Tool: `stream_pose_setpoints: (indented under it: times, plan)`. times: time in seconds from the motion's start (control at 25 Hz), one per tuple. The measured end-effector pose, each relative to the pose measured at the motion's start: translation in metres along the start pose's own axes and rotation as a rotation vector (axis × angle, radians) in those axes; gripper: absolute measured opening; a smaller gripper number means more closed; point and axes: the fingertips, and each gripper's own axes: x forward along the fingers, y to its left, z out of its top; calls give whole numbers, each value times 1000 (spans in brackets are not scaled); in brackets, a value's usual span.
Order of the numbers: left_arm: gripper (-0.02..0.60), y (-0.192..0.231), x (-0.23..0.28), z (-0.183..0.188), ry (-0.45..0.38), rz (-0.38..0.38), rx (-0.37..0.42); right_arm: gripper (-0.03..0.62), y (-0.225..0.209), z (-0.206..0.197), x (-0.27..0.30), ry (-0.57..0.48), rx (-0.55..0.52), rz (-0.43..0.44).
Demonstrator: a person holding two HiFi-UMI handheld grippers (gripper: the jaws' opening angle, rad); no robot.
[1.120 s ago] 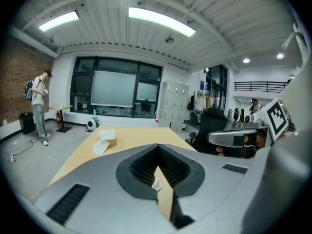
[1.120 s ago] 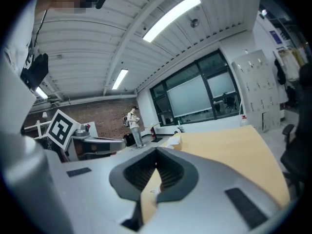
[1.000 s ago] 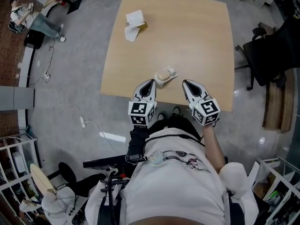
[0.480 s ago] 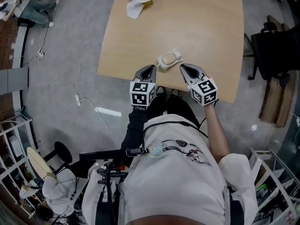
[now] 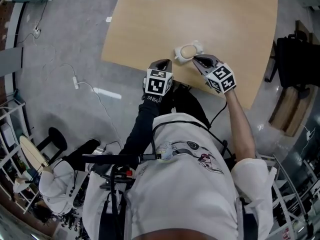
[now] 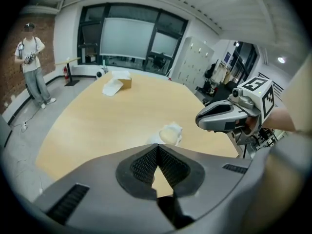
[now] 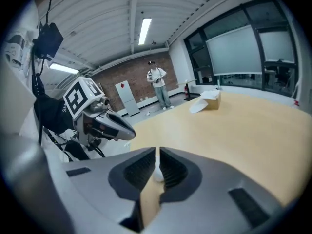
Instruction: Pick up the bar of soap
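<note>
The bar of soap is a pale oval lying on a white dish or wrapper near the front edge of the wooden table. My right gripper is shut, and its tips sit just at the white dish's near right side. A sliver of white shows past its closed jaws. My left gripper is shut too, at the table's front edge left of the soap and apart from it. In the left gripper view the soap lies just beyond the jaws, with the right gripper beside it.
A small box with white paper lies at the table's far end. A person stands on the floor off to the left. A black chair stands right of the table. A cable trails over the grey floor.
Both grippers have moved forward towards the soap. The right gripper's tips have come up to the white dish, and the left has reached the table's edge.
</note>
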Motion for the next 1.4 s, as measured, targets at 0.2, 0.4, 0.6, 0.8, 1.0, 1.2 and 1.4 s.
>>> stream_pose_setpoints:
  times: [0.2,0.4,0.6,0.8,1.0,1.2,1.4]
  plan:
    - [3,9,8,-12,46,-4,-20,52,-6,-11,24,100,-52,81]
    - [3,19,12,-14,62,-8,-36,87,-14,-13,40,188,-155,128]
    - [3,29,13,-18,73,-9,-50,205,-20,-26,52,315,-329,177]
    - [3,34,12,-29,89,-6,-65,261,-27,-50,62,511,-725,230]
    - [3,35,11,-35,94,8,-85,273,-39,-61,67,653,-974,316]
    - [3,49,2,-41,93,27,-116,272,-35,-60,75,732,-1034,396]
    - [3,58,-2,-48,90,33,-137,272,-35,-69,83,769,-1056,423]
